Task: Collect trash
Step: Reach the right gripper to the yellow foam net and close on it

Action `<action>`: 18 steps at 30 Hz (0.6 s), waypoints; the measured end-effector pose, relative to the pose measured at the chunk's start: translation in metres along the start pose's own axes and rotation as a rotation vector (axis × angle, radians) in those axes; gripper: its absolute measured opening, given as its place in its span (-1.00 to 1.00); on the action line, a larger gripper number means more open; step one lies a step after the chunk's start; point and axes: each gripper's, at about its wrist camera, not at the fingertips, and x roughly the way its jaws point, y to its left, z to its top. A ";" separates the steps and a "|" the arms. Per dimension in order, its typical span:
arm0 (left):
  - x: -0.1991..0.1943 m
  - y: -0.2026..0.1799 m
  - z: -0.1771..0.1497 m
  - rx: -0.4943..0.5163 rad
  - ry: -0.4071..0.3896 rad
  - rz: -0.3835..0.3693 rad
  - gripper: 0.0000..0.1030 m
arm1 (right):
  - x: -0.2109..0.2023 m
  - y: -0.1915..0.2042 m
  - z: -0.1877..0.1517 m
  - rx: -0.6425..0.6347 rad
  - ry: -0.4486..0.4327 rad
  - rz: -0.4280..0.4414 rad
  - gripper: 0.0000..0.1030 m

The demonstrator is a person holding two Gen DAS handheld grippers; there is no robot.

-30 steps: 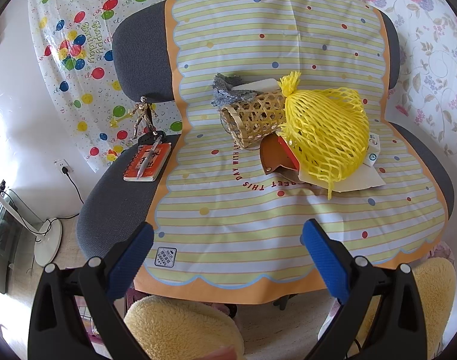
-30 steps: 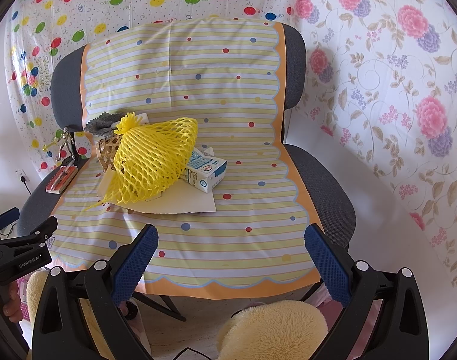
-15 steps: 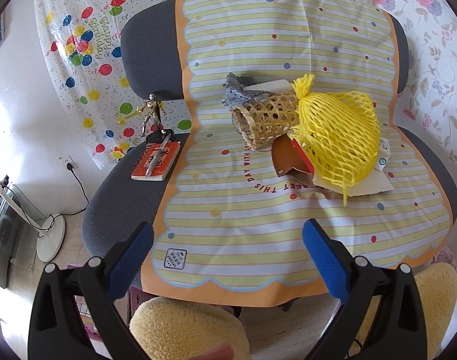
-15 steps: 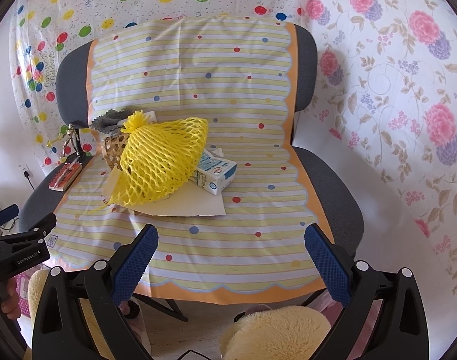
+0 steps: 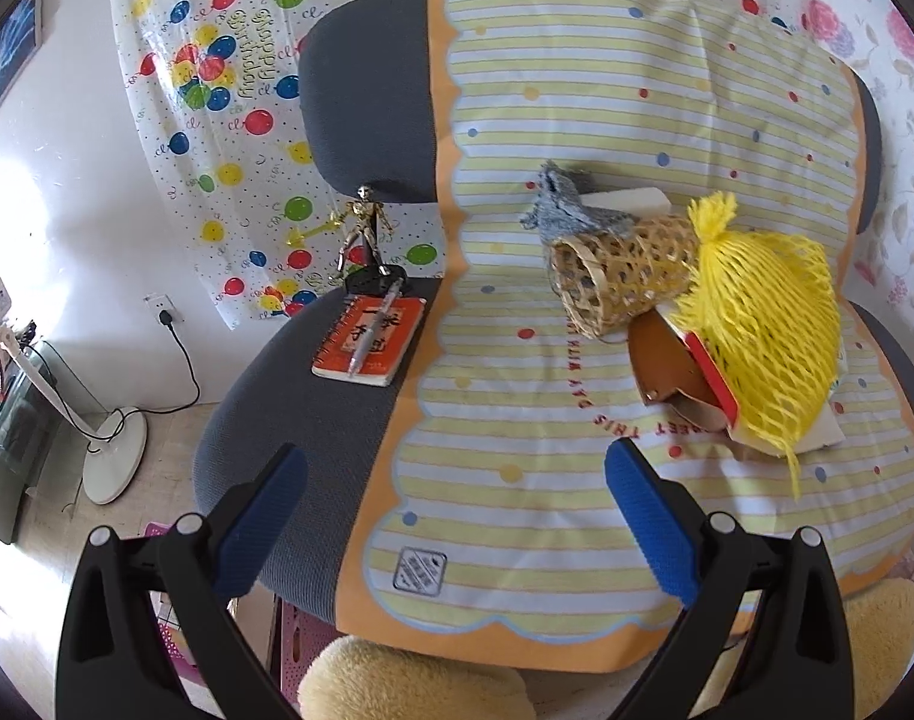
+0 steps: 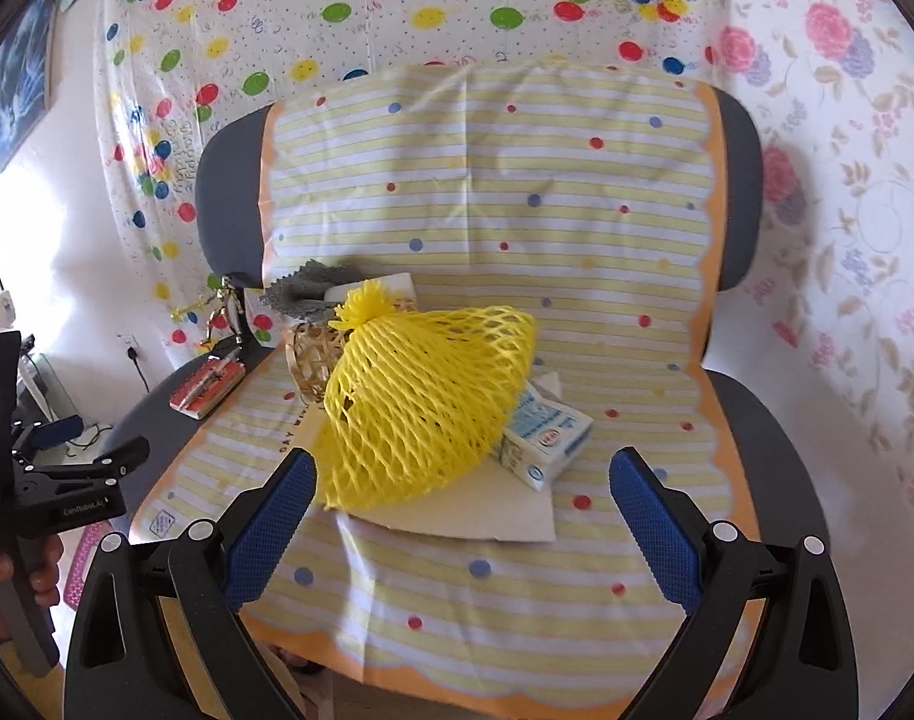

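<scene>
Nowhere near done: both claws, left claw (image 5: 455,479) and right claw (image 6: 461,485), gaping wide, holding nothing; yellow net (image 6: 423,405), milk carton (image 6: 547,441), wicker basket (image 5: 622,276) piled mid-frame on the chair (image 5: 312,420), untouched.

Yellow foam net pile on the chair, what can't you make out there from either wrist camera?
- What the yellow foam net covers: hidden in both views.
- Milk carton: half tucked under the net in the right wrist view; print too small to read.
- Inside the woven basket: dark in the left wrist view.
- White slab behind the grey rag: mostly hidden.
</scene>
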 end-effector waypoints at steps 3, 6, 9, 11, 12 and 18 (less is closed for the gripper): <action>0.008 0.006 0.005 -0.032 0.011 -0.018 0.88 | 0.026 0.005 0.005 -0.023 0.041 0.050 0.87; 0.019 0.009 0.005 -0.035 0.026 -0.034 0.88 | 0.062 0.007 0.009 -0.025 0.112 0.050 0.85; 0.033 0.010 0.000 -0.021 0.052 -0.027 0.88 | 0.093 0.001 0.010 -0.001 0.153 0.063 0.85; 0.040 0.009 -0.004 -0.017 0.068 -0.024 0.88 | 0.113 -0.005 0.008 0.020 0.176 0.053 0.85; 0.043 0.008 -0.005 -0.013 0.076 -0.025 0.88 | 0.122 -0.010 0.007 0.043 0.184 0.052 0.85; 0.048 0.003 -0.009 0.007 0.081 -0.020 0.88 | 0.140 -0.018 0.004 0.116 0.193 0.125 0.27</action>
